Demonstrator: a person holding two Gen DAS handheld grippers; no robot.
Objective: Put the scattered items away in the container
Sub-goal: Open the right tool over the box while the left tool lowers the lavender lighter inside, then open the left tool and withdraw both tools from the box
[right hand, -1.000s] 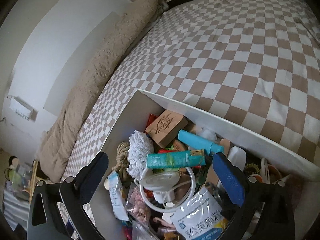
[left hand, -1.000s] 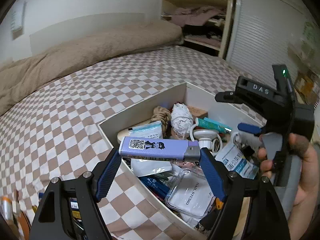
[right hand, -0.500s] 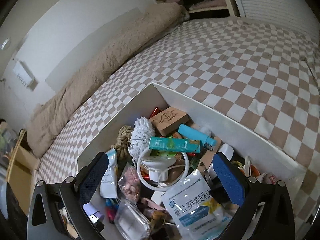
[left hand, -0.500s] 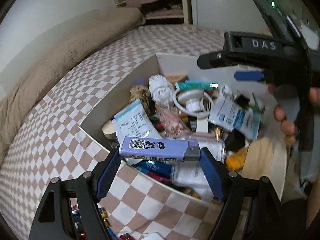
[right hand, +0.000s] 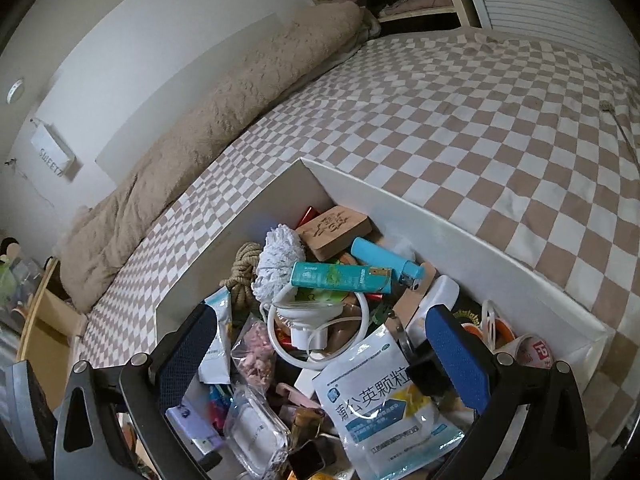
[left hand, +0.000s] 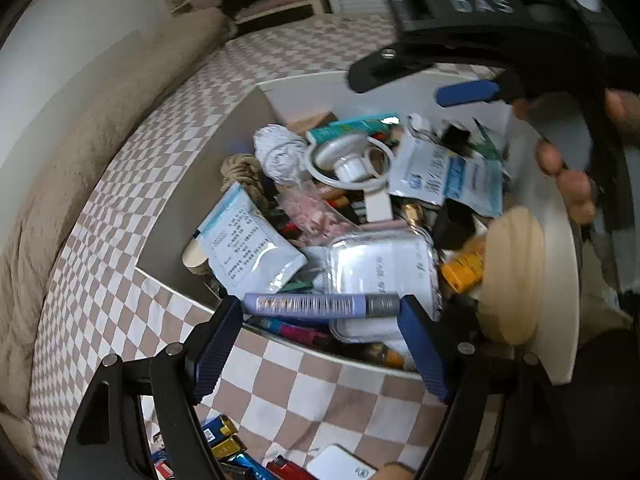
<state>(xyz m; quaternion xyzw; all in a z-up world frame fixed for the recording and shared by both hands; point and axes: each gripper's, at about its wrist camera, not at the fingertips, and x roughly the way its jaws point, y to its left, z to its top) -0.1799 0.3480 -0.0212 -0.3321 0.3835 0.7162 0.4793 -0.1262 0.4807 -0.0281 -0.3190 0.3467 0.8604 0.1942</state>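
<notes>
My left claw (left hand: 321, 307) gripped the long lilac lighter (left hand: 320, 305) endwise above the near rim of the crowded white rectangular box (left hand: 304, 88) on the checked bed (left hand: 120, 184). My right claw (right hand: 320, 344) hung open over the box's clutter; loose lighters (left hand: 224, 436), perhaps several, lay behind.

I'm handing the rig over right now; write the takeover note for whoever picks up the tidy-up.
Left tongs: shut on the purple lighter, held crosswise over the near rim of the white box.
Right tongs: open, empty, over the box contents.
Done: box already crowded with items, such as the teal tube and blue lighter.
Left: drop the purple lighter in, then collect the loose lighters and white case on the checkered bedspread.
</notes>
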